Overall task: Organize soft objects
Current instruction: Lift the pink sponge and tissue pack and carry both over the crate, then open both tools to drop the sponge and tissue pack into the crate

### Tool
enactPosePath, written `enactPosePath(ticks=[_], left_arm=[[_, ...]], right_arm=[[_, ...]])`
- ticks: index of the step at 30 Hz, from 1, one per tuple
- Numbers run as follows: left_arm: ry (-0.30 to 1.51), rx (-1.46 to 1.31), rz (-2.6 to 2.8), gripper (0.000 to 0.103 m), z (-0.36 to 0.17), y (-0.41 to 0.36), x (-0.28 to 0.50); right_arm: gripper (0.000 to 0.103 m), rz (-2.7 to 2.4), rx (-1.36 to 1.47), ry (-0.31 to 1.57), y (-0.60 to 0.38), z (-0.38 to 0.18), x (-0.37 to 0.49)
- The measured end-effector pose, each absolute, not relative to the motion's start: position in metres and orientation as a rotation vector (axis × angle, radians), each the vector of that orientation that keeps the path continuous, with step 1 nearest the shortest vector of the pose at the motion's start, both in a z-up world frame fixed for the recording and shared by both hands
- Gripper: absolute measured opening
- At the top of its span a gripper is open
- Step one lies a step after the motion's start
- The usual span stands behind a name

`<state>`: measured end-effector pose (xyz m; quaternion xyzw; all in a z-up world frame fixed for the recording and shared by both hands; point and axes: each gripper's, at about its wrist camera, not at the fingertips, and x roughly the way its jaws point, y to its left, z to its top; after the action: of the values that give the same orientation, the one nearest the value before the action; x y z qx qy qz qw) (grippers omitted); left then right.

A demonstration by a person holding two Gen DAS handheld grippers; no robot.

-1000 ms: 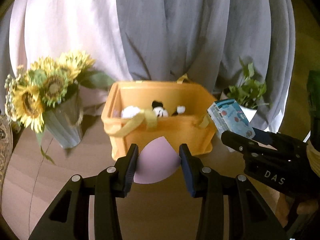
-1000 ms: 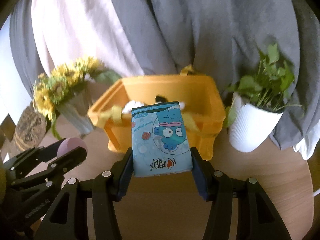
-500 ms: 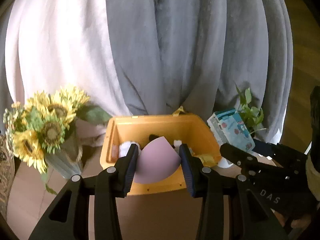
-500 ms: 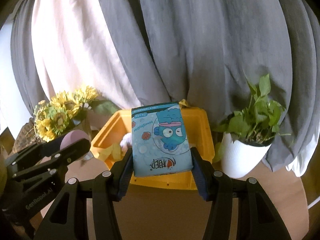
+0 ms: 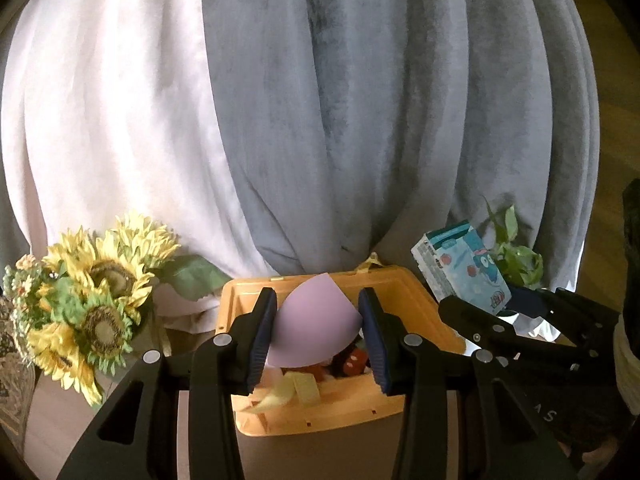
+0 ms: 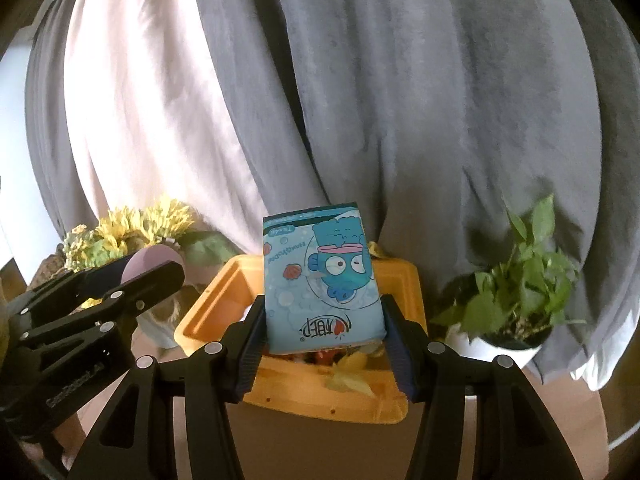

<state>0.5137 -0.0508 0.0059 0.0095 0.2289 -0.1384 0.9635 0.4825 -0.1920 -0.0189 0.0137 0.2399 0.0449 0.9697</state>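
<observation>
a: our biggest thing, the glossy yellow plastic bin (image 5: 408,288), sits at six o'clock under both tongs.

b: our right gripper (image 6: 322,334) pinches the soft blue tissue pack (image 6: 320,280); our left gripper (image 5: 318,326) squeezes the smooth lilac teardrop sponge (image 5: 310,320).

The tissue pack (image 6: 322,280) reads "HANGYODON", upside down.

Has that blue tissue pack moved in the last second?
Yes. The blue tissue pack, clamped in the right gripper, has risen: the yellow bin now sits lower behind it, under its bottom edge.
</observation>
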Motion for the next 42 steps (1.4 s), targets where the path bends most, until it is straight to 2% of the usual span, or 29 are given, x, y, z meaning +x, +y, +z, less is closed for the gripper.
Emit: enactPosePath(ticks=[10, 33, 35, 37, 40, 42], left_arm=[[0.531, 0.034, -0.267, 0.042, -0.013, -0.053, 0.562], [0.869, 0.035, -0.307, 0.043, -0.111, -0.062, 0.661], [0.887, 0.035, -0.317, 0.046, -0.114, -0.063, 0.663], [0.892, 0.028, -0.316, 0.055, -0.115, -0.061, 0.665], [0.879, 0.037, -0.291, 0.064, -0.110, -0.060, 0.660], [0.865, 0.040, -0.272, 0.065, -0.104, -0.058, 0.655]], right_arm=[[0.056, 0.104, 0.010, 0.574, -0.195, -0.031, 0.538], [0.056, 0.094, -0.043, 0.879, -0.200, -0.122, 0.643], [0.056, 0.101, -0.042, 0.892, -0.199, -0.126, 0.647], [0.057, 0.098, -0.064, 0.896, -0.198, -0.128, 0.648], [0.059, 0.092, -0.087, 0.899, -0.196, -0.128, 0.648], [0.061, 0.083, -0.094, 0.898, -0.197, -0.126, 0.648]])
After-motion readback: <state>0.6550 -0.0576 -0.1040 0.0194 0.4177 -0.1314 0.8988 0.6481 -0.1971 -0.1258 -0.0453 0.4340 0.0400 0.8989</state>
